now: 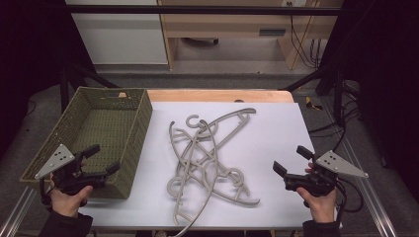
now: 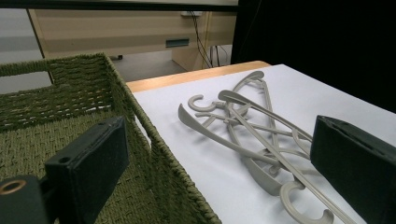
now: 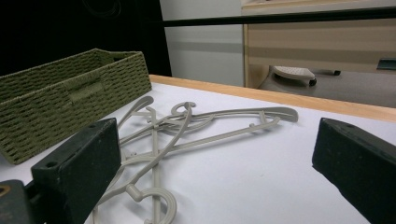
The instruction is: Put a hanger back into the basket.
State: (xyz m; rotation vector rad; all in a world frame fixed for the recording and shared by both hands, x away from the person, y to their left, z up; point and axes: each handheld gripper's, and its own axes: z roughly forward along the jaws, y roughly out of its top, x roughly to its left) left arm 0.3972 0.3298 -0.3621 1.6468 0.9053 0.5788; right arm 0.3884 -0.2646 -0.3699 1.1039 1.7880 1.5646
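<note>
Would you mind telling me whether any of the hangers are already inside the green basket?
No, the basket holds nothing, and the hangers lie tangled on the white table beside it.

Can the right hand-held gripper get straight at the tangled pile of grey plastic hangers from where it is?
Probably yes. The right hand-held gripper is open, and only bare white tabletop lies between it and the tangled grey plastic hangers. The green woven basket sits on their far side.

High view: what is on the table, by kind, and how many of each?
Basket, green woven: 1
Hangers, grey plastic, in a tangled pile: about 4, overlaps make the exact number hard to tell
Left gripper and right gripper, hand-held, jaws apart: 2
Total: about 7
</note>
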